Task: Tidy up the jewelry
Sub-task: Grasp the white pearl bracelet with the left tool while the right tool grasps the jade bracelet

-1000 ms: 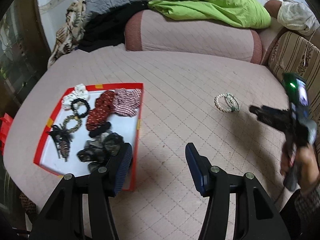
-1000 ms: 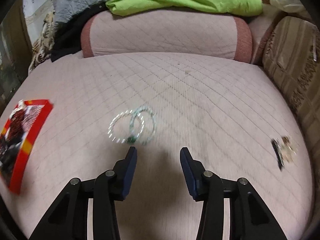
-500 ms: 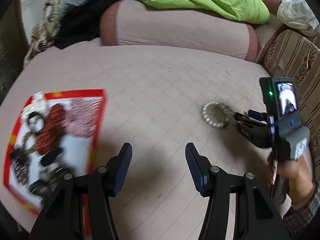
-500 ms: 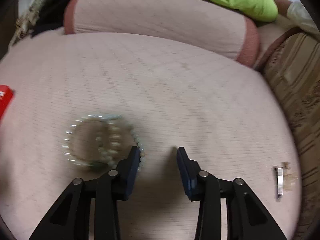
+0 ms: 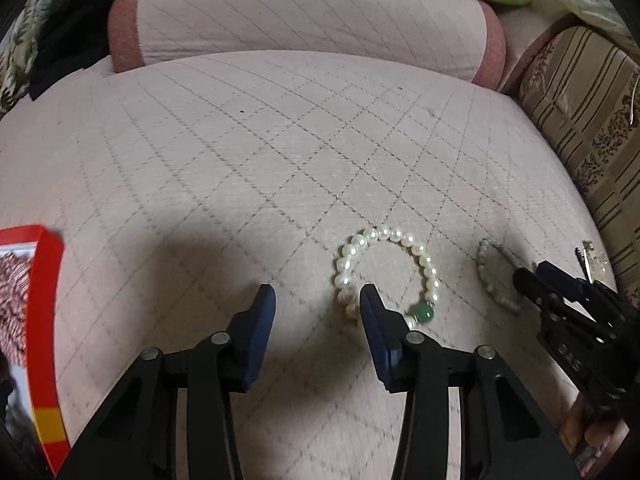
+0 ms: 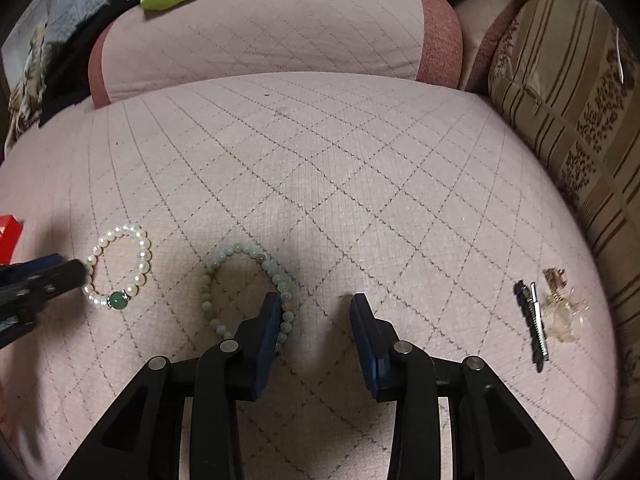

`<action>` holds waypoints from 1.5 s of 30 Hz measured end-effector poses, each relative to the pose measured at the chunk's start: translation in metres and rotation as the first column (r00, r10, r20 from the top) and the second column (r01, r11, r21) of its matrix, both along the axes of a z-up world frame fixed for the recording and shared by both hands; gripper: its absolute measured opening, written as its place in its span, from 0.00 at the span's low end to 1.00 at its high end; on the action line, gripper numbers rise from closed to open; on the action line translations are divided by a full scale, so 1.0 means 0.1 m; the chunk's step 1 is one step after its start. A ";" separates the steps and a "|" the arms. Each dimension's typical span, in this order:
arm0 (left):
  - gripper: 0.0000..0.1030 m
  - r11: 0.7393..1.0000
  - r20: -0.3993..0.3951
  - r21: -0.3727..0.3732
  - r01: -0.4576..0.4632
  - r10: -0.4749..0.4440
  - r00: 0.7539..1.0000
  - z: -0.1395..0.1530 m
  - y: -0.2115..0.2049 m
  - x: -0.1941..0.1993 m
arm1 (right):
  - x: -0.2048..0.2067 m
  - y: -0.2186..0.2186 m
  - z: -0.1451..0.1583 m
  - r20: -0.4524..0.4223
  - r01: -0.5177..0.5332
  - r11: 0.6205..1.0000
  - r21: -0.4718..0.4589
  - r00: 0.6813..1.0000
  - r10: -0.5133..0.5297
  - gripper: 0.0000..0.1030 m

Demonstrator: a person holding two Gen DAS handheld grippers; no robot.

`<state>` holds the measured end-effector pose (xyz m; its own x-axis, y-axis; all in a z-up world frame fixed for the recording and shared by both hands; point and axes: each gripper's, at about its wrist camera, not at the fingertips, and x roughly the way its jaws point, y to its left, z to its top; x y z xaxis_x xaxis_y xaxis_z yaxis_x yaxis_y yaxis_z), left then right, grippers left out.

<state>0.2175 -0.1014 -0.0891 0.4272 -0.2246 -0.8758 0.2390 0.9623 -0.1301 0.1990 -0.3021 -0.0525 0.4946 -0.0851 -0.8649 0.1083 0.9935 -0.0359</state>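
A white pearl bracelet point(image 5: 384, 234) with one green bead lies flat on the pink quilted cushion point(image 5: 280, 152). My left gripper point(image 5: 316, 300) hovers low over it, jaws closing. Its right finger covers the bracelet's near-left side, and the pads press on nothing. A pale green bead bracelet point(image 6: 236, 250) lies to the right of the pearl one point(image 6: 120, 232). My right gripper point(image 6: 316, 304) stands open over it, the left finger on the ring's right side. No bracelet is gripped.
The red-rimmed tray point(image 5: 44, 280) of hair ties is at the far left. A dark hair clip point(image 6: 534, 324) and a small gold trinket point(image 6: 558, 280) lie to the right. A bolster point(image 6: 260, 36) and a striped cushion point(image 6: 580, 100) bound the seat.
My left gripper swung right from the tray and sank to the pearl bracelet, jaws narrowing. The right gripper dropped closer. The two bracelets, overlapping before, now lie apart.
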 end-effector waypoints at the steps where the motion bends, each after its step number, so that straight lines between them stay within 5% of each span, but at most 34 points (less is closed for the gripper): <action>1: 0.41 1.000 0.008 0.002 0.003 -0.003 1.000 -0.01 -0.01 0.02 | 0.00 -0.01 0.00 0.003 0.000 1.000 0.005 1.000 0.000 0.38; 10: 0.42 0.994 0.085 0.090 0.057 -0.065 0.994 -0.10 -0.18 0.02 | 0.00 0.01 -0.08 0.026 -0.010 1.000 0.023 1.000 0.009 0.40; 19: 0.46 0.996 0.148 0.087 0.021 -0.033 0.988 -0.14 -0.18 -0.07 | -0.03 0.03 -0.12 0.041 -0.009 1.000 0.017 0.999 0.008 0.40; 26: 0.49 0.992 0.119 0.124 -0.007 -0.008 0.993 -0.12 -0.24 -0.03 | -0.02 0.12 -0.15 0.025 -0.012 0.999 -0.047 1.000 0.014 0.41; 28: 0.44 0.992 0.078 0.127 0.003 -0.013 0.997 -0.09 -0.23 -0.01 | 0.00 0.21 -0.14 0.009 -0.018 0.995 -0.101 1.000 0.019 0.40; 30: 0.13 0.994 0.048 0.110 0.018 -0.024 0.999 -0.06 -0.21 -0.02 | -0.01 0.24 -0.12 0.006 -0.001 0.995 -0.103 1.000 0.001 0.31; 31: 0.09 0.995 0.027 0.089 0.033 -0.035 0.999 -0.04 -0.19 -0.02 | -0.03 0.26 -0.11 0.008 0.004 0.995 -0.097 1.000 -0.003 0.21; 33: 0.09 0.998 -0.008 0.044 0.046 -0.046 0.999 -0.01 -0.11 -0.05 | -0.07 0.35 -0.08 0.016 -0.004 0.993 -0.118 1.000 0.005 0.07; 45: 0.09 0.998 -0.025 -0.055 -0.040 0.039 0.999 0.35 0.35 -0.54 | -0.51 0.34 0.42 0.117 0.014 1.000 0.013 0.993 -0.016 0.06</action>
<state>0.1634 -0.0662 -0.0537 0.4154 -0.2565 -0.8727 0.1969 0.9620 -0.1890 0.1476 -0.2685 -0.0106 0.5913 -0.0832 -0.8022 0.1260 0.9920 -0.0100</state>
